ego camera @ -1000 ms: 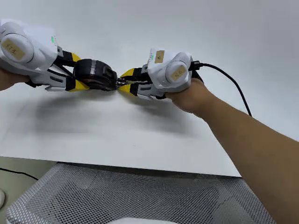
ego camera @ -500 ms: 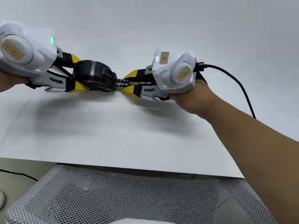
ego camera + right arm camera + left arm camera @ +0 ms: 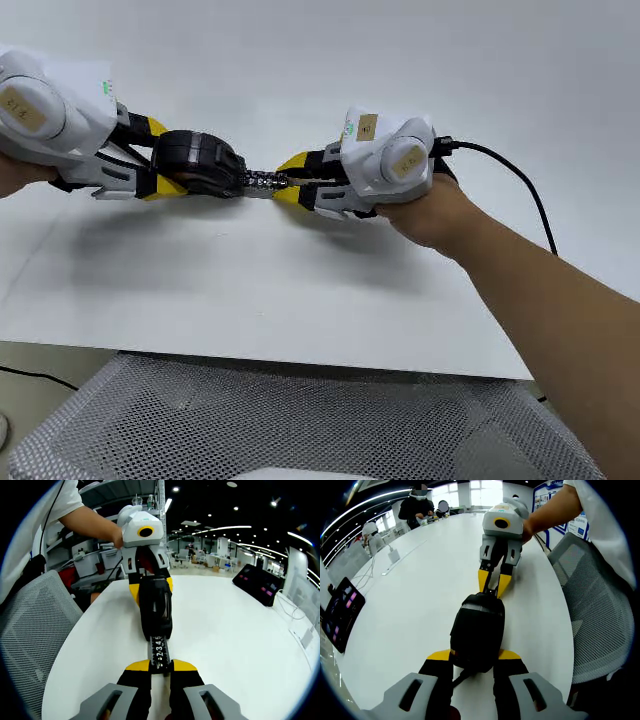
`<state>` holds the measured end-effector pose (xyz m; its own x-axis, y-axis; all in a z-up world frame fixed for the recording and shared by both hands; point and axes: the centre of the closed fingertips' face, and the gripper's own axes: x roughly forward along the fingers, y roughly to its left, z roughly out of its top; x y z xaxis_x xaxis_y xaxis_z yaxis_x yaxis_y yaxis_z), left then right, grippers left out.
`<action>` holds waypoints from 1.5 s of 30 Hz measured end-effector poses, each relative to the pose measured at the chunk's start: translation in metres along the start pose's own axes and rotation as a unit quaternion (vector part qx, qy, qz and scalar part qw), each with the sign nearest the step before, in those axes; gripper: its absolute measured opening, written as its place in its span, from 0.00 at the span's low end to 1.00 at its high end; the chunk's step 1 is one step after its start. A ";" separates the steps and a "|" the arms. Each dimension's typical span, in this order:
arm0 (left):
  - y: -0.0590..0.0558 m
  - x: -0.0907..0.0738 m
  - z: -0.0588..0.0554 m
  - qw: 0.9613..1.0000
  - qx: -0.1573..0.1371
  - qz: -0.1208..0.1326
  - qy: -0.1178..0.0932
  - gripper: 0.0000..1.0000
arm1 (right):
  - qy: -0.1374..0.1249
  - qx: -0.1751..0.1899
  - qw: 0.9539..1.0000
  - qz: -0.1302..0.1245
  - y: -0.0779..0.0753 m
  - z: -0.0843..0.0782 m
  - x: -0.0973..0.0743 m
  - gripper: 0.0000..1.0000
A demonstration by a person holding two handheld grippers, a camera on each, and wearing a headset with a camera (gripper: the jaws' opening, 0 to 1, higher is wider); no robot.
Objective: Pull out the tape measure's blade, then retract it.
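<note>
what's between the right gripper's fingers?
The tape measure's blade, a short numbered stretch out of the black case. Its end hook is covered by the fingers.

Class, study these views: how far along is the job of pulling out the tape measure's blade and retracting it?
Done: the left gripper clamps the tape measure, and the right gripper pinches the blade by its tip. In hand: the pull, seemingly just begun, with a short numbered stretch out between them. Left: the rest of the pull, then the retraction.

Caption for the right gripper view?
Right gripper grips the blade, slightly out of the tape measure held by the left gripper.
</note>
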<state>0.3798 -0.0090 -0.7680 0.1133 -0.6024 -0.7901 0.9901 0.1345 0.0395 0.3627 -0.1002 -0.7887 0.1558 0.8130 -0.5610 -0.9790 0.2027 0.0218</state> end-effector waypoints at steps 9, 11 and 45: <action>0.000 0.000 0.000 1.000 -0.002 0.001 0.000 0.25 | 0.004 -0.001 1.000 -0.003 -0.001 -0.003 -0.008 0.09; 0.000 0.000 0.000 1.000 -0.001 0.001 0.000 0.25 | 0.005 0.000 1.000 -0.003 -0.001 -0.005 -0.010 0.09; 0.000 0.001 0.001 1.000 -0.004 0.003 -0.001 0.25 | 0.031 -0.004 0.999 -0.012 -0.001 -0.025 -0.042 0.09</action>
<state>0.3804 -0.0101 -0.7681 0.1196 -0.6027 -0.7890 0.9888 0.1439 0.0399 0.3536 -0.1485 -0.7861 0.1707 0.7720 -0.6122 -0.9763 0.2165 0.0008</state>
